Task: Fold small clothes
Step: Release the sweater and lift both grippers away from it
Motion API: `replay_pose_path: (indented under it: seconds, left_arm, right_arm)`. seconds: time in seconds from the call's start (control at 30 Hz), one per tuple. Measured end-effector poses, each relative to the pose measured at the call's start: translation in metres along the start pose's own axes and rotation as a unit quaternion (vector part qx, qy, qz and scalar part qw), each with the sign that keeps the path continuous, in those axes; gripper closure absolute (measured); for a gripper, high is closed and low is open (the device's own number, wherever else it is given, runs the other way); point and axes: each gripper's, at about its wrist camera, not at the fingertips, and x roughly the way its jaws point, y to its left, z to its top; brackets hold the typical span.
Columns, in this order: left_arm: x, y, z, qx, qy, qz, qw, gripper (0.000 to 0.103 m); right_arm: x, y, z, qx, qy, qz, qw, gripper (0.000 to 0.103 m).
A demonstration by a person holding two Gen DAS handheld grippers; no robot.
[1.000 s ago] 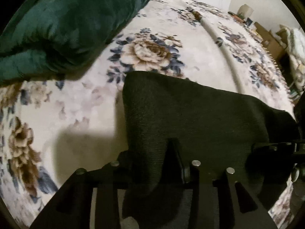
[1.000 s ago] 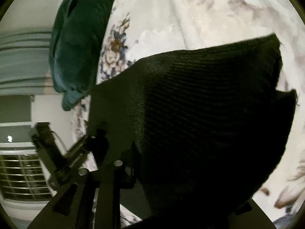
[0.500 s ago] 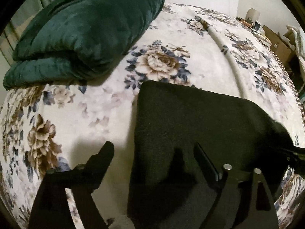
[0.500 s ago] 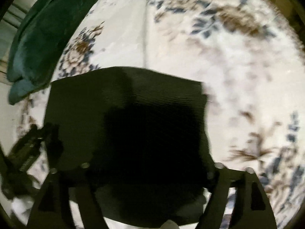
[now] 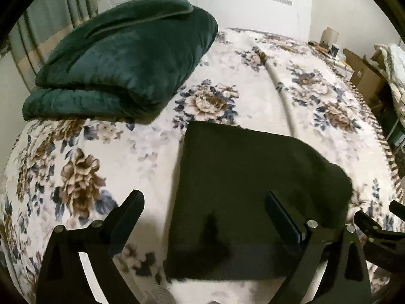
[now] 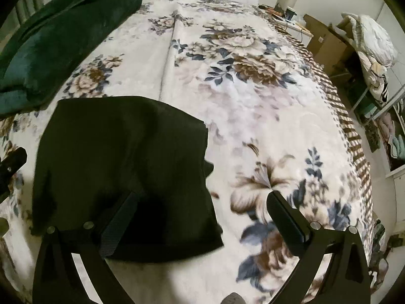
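While folded black garment (image 5: 253, 197) lies flat mid-frame on floral blanket (image 5: 106, 157) | left gripper (image 5: 205, 202), right gripper (image 6: 202, 202) jaws apart, just widened, empty | no writing legible

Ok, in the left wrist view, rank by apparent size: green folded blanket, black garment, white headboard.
Black garment and green folded blanket look about alike, and the garment is nearer, so I won't rank those two. White headboard looks smallest.

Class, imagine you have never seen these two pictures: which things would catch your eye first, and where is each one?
First, the dark knitted garment, lying folded flat on the flowered bedspread below both open tongs. Next, the thick folded green blanket, resting on the bed beyond the garment, to the left in both views.
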Motion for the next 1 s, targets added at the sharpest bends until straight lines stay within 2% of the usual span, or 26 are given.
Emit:
replay_pose_path:
  seconds: [0.07, 0.3, 0.7, 0.87, 1.0]
  left_arm:
    - [-0.015, -0.001, -0.004, -0.001, -0.004, -0.003, 1.0, 0.0]
    - [-0.083, 0.001, -0.018, -0.02, -0.016, -0.003, 0.9997, 0.0]
    - [-0.222, -0.008, -0.033, -0.018, -0.026, -0.009, 0.9995, 0.0]
    - [-0.288, -0.013, -0.034, -0.004, -0.045, 0.005, 0.999, 0.0]
    - [-0.338, -0.018, -0.038, -0.002, -0.055, 0.002, 0.9985, 0.0]
  right_arm:
    - [-0.017, -0.003, -0.007, -0.001, -0.011, -0.008, 1.0, 0.0]
    - [-0.098, -0.012, -0.027, -0.008, -0.048, -0.027, 0.998, 0.0]
    - [-0.275, -0.035, -0.065, 0.019, -0.111, -0.028, 0.993, 0.0]
    - [-0.348, -0.05, -0.081, 0.031, -0.133, -0.025, 0.99, 0.0]
    - [-0.409, -0.061, -0.096, 0.032, -0.15, -0.018, 0.988, 0.0]
